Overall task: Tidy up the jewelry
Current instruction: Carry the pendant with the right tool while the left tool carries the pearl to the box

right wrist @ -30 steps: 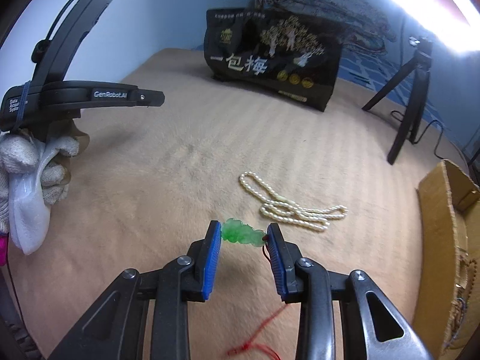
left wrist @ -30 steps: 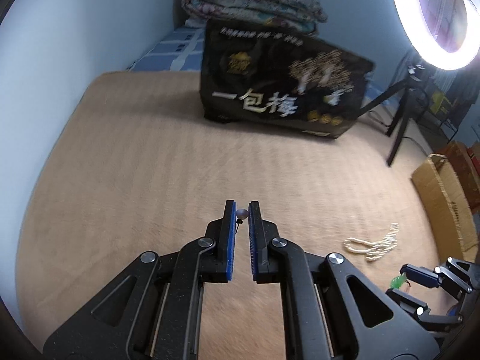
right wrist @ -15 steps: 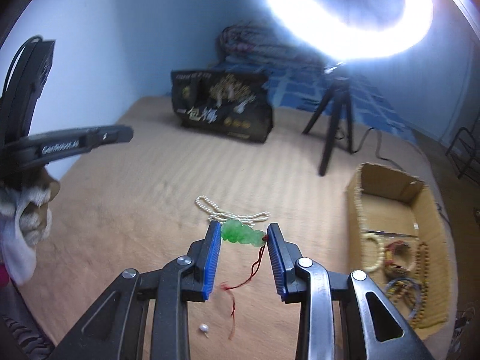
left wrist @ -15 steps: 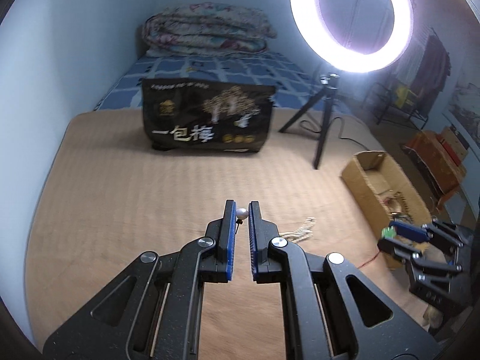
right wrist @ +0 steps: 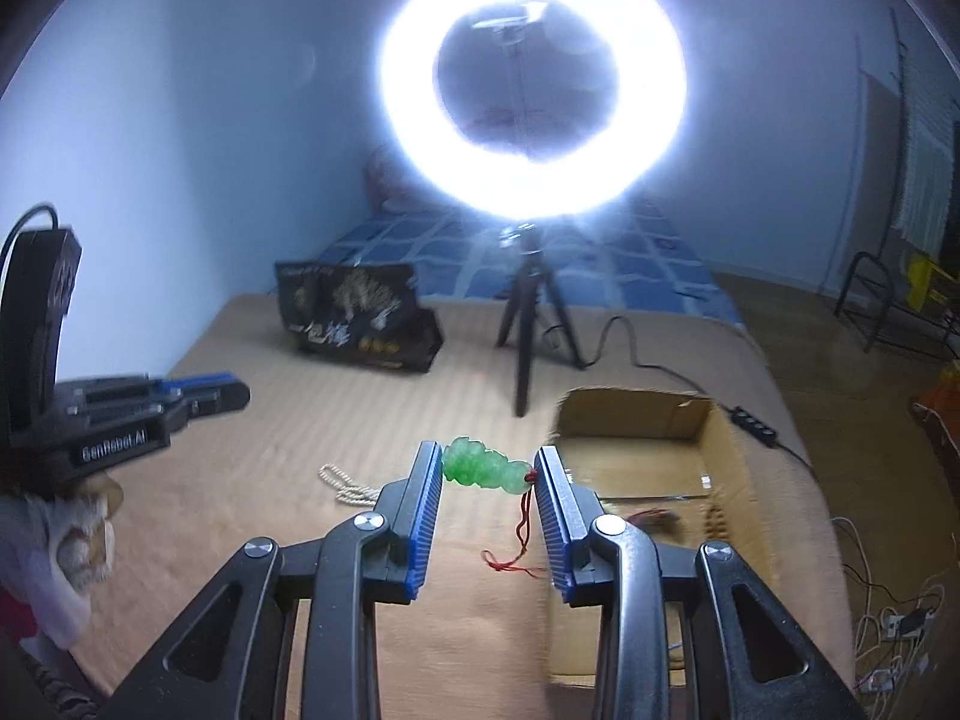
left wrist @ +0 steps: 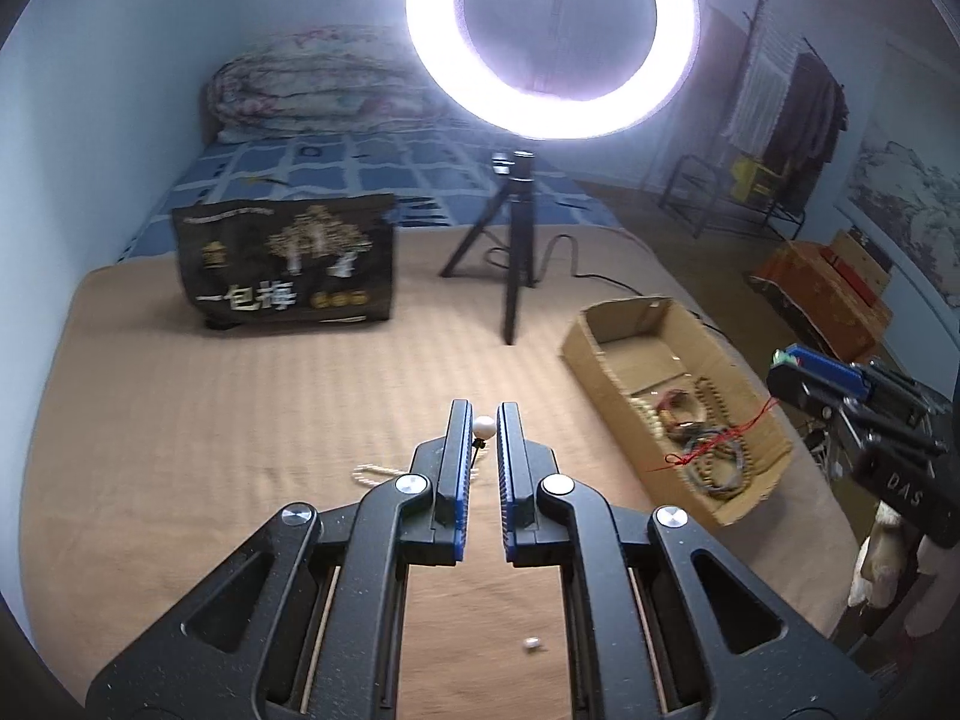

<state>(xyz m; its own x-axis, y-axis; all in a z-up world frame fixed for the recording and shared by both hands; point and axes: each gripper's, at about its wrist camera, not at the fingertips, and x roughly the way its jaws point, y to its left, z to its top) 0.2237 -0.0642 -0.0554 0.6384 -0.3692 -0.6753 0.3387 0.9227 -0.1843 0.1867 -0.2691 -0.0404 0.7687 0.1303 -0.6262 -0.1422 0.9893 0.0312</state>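
Note:
My left gripper [left wrist: 483, 420] is shut on a small white pearl earring [left wrist: 483, 426], held above the tan bed cover. My right gripper [right wrist: 487, 465] is shut on a green jade pendant [right wrist: 483, 468] whose red cord [right wrist: 523, 531] hangs down; it hovers at the near left edge of the open cardboard box [right wrist: 723, 450]. In the left wrist view the right gripper [left wrist: 801, 369] is above the box [left wrist: 600, 324], which holds several bead bracelets [left wrist: 708, 447]. A white pearl necklace [right wrist: 348, 485] lies on the cover, also showing behind my left fingers [left wrist: 372, 471].
A small pearl [left wrist: 531, 643] lies on the cover below my left gripper. A ring light on a tripod [left wrist: 519, 240] stands behind the box, its cable [right wrist: 636, 354] trailing right. A black printed bag [left wrist: 288, 264] stands at the back left. A folded quilt [left wrist: 312, 90] lies far behind.
Both grippers have risen and swung right toward the cardboard box, each keeping its hold. The right gripper with the pendant has reached the box's edge. The pearl necklace stayed on the cover.

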